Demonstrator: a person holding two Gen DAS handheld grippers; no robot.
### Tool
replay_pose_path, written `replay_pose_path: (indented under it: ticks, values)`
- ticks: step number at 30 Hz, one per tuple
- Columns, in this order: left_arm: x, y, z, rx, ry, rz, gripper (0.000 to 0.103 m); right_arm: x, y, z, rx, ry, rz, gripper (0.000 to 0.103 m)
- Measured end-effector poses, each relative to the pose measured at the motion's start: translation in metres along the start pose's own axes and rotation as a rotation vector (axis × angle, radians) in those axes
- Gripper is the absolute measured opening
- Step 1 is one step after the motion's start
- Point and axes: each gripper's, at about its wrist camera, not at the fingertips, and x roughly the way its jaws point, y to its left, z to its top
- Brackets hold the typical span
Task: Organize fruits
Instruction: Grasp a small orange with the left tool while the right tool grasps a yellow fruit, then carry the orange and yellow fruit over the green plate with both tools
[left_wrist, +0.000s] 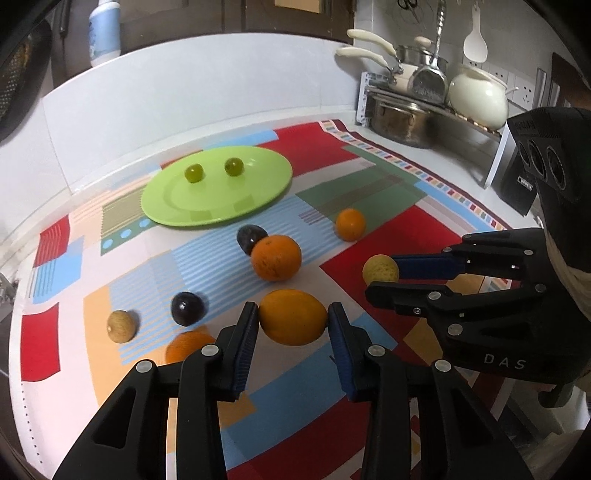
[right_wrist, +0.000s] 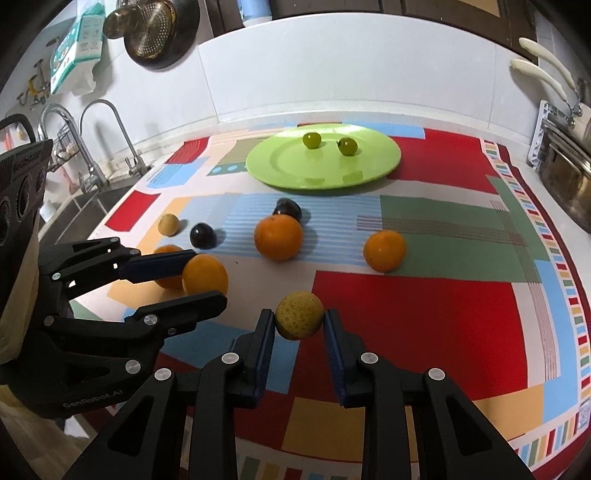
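Note:
My left gripper (left_wrist: 292, 322) is shut on an orange (left_wrist: 293, 316), held above the patterned cloth; it also shows in the right wrist view (right_wrist: 205, 275). My right gripper (right_wrist: 299, 320) is shut on a small yellow-green fruit (right_wrist: 300, 314), seen from the left wrist view too (left_wrist: 380, 269). A green plate (left_wrist: 218, 201) at the back holds two green grapes (left_wrist: 194, 172) (left_wrist: 233, 166). On the cloth lie a large orange (left_wrist: 276, 257), a small orange (left_wrist: 350, 223), another orange (left_wrist: 186, 345), two dark plums (left_wrist: 251, 237) (left_wrist: 187, 308) and a tan fruit (left_wrist: 120, 326).
A dish rack with pots and a white kettle (left_wrist: 476, 96) stands at the back right. A sink with taps (right_wrist: 88, 158) lies left of the cloth. A white wall panel (left_wrist: 184, 92) runs behind the plate. A black box (left_wrist: 517, 184) stands at the right.

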Motion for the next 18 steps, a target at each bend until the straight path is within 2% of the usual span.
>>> replay_pose_path:
  ticks: [18]
  values:
    - [-0.039,0.020,0.034,-0.018,-0.105,0.057,0.038,-0.031,0.014,0.038,0.007,-0.134,0.011,0.028]
